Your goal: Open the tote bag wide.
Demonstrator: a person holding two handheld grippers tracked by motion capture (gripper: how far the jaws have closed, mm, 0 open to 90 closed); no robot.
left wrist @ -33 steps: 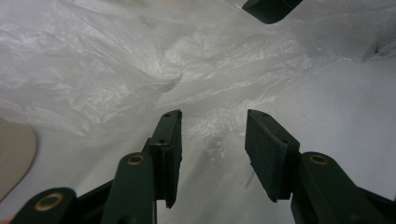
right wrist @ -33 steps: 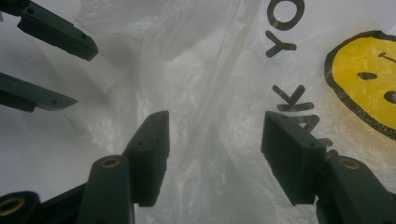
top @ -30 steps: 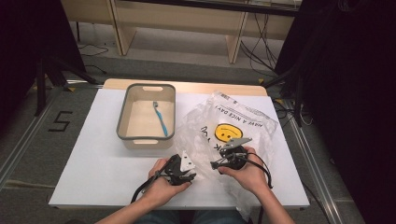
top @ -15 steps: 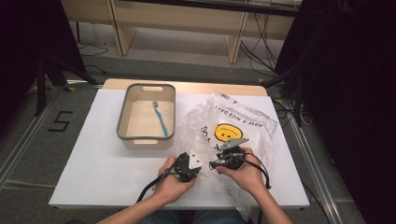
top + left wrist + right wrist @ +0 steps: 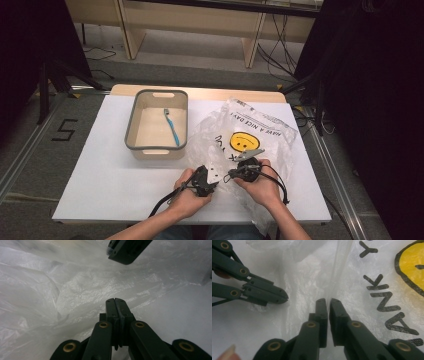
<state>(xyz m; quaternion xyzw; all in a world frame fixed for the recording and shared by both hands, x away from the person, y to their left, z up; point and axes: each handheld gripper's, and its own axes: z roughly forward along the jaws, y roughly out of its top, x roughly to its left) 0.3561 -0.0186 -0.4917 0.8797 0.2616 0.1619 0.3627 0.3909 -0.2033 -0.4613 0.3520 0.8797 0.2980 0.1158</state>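
white table (image 5: 90,170), bin (image 5: 131,134); plastic bag (image 5: 270,132)

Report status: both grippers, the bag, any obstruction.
Left gripper shut, at plastic bag edge; pinch unclear. Right gripper shut on a bag fold. Toothbrush lies in bin, apart from bag. Nothing in the way.

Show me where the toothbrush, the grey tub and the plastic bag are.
toothbrush (image 5: 173,128), high view, blue handle.
grey tub (image 5: 131,125), high view, left rim.
plastic bag (image 5: 246,140), high view, yellow smiley print.

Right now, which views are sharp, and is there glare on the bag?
High view: evenly lit, slightly soft, dark surroundings. Left gripper view: plastic bag blurred at top, bright sheen on wrinkles. Right gripper view: print sharp, right gripper crisp, fingertip at bottom corner blurred.
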